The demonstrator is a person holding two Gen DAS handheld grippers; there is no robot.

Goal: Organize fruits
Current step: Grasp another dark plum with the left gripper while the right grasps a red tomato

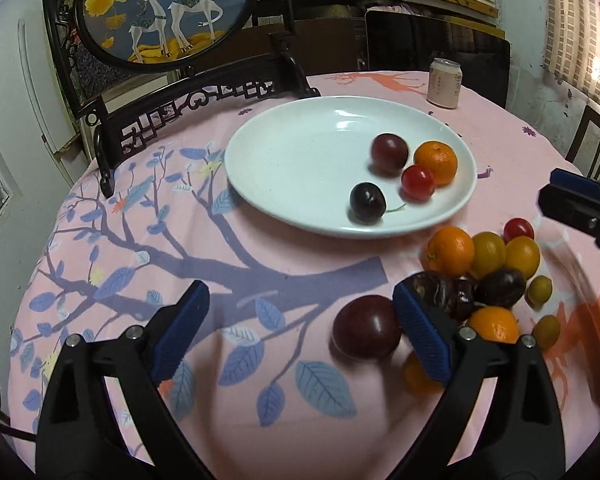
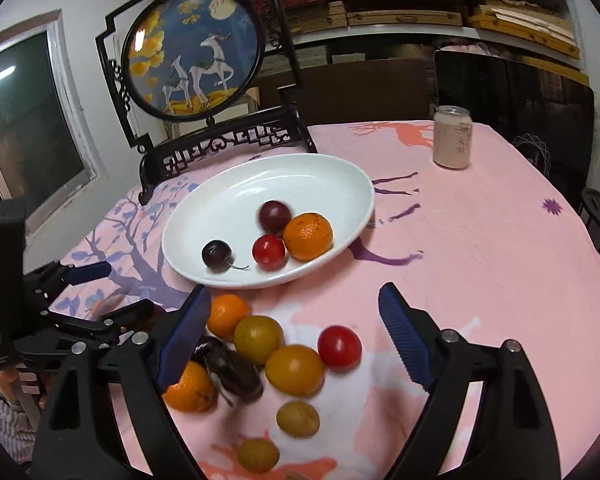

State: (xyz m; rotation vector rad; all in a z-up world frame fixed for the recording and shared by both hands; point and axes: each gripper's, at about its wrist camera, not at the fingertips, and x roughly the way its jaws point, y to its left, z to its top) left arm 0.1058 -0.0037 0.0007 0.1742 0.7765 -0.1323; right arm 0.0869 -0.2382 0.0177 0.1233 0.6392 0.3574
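Four fruits lie in a white plate [image 1: 284,168] on a round worktop [image 1: 260,400] covered with a pink cloth printed with a blue tree: a dark plum [image 1: 389,151], an orange [image 1: 436,162], a red tomato [image 1: 418,182] and a dark cherry [image 1: 367,202] with a thin stem. Just in front of the plate, on the cloth, sits a loose heap of fruit [image 2: 268,356]: oranges, yellow plums, a red tomato, dark pieces and two small olive-coloured fruits. One big dark plum [image 1: 366,333] lies apart from the heap, on the plate's near side. The left gripper [image 1: 302,322] hovers low over the cloth with its blue fingers [image 1: 182,332] spread wide; the big plum lies just inside its right finger, not pinched. The right gripper [image 2: 296,344] hangs above the heap, fingers [image 2: 404,344] also spread wide, holding nothing. Behind the plate stand a round deer picture in a black carved frame [image 2: 192,48] and a pale drink can [image 2: 452,137].
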